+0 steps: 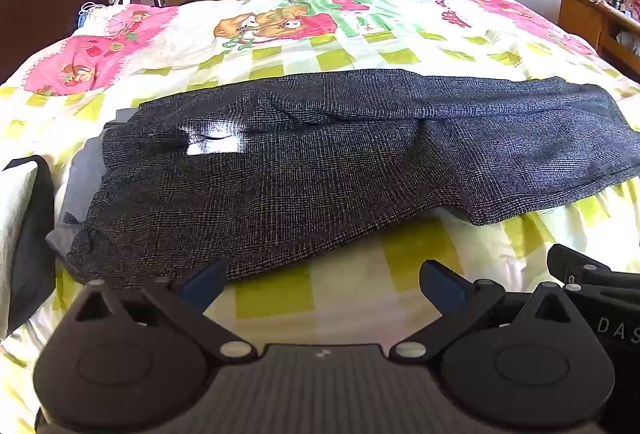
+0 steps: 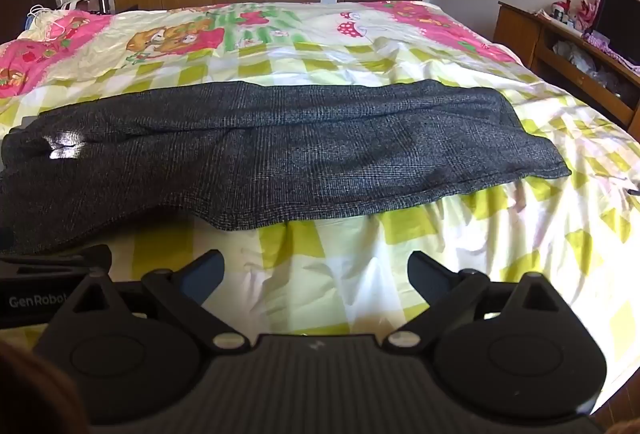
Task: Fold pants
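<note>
Dark grey checked pants [image 1: 320, 162] lie flat across the bed, waist at the left, legs running right; they also show in the right wrist view [image 2: 280, 154]. One leg lies over the other. A white label [image 1: 214, 144] shows near the waist. My left gripper [image 1: 320, 280] is open and empty, just in front of the pants' near edge, its left fingertip [image 1: 208, 278] close to the fabric. My right gripper [image 2: 316, 270] is open and empty, over the bedsheet a short way in front of the leg part. The right gripper's body [image 1: 592, 286] shows at the left view's right edge.
The bed has a checked yellow-green and pink cartoon sheet [image 2: 360, 234]. A grey cloth [image 1: 80, 186] sticks out under the pants' waist. A pillow [image 1: 20, 226] lies at the far left. Wooden shelves [image 2: 568, 58] stand right of the bed; wardrobe and door are behind.
</note>
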Tool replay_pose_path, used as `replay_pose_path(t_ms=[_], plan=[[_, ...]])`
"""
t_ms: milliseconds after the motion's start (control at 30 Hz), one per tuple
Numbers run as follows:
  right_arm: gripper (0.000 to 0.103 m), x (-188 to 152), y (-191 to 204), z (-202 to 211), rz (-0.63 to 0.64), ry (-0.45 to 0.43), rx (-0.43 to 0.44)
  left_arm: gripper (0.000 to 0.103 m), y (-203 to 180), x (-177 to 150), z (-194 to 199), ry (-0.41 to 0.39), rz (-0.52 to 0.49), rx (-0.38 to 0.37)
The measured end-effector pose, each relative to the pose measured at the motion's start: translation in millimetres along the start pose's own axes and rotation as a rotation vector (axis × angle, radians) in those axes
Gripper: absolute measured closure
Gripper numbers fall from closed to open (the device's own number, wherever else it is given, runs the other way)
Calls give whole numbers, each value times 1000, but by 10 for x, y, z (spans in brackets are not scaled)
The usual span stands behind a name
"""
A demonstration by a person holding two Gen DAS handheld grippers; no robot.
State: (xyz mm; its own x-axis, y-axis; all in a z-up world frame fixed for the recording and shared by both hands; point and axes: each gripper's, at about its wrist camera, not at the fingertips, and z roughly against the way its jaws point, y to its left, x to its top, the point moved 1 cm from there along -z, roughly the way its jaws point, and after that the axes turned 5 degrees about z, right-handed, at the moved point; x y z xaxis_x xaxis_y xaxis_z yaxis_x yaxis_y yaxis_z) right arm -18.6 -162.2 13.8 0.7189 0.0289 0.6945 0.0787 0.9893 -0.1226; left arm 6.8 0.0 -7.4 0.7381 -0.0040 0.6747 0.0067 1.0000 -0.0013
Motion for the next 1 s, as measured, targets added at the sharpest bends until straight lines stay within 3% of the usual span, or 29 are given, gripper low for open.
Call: replay_pose_path(t_ms=[1000], plan=[[6,-8,33,-10,10,2,-3,0,24,-33,-10,-3,2,8]])
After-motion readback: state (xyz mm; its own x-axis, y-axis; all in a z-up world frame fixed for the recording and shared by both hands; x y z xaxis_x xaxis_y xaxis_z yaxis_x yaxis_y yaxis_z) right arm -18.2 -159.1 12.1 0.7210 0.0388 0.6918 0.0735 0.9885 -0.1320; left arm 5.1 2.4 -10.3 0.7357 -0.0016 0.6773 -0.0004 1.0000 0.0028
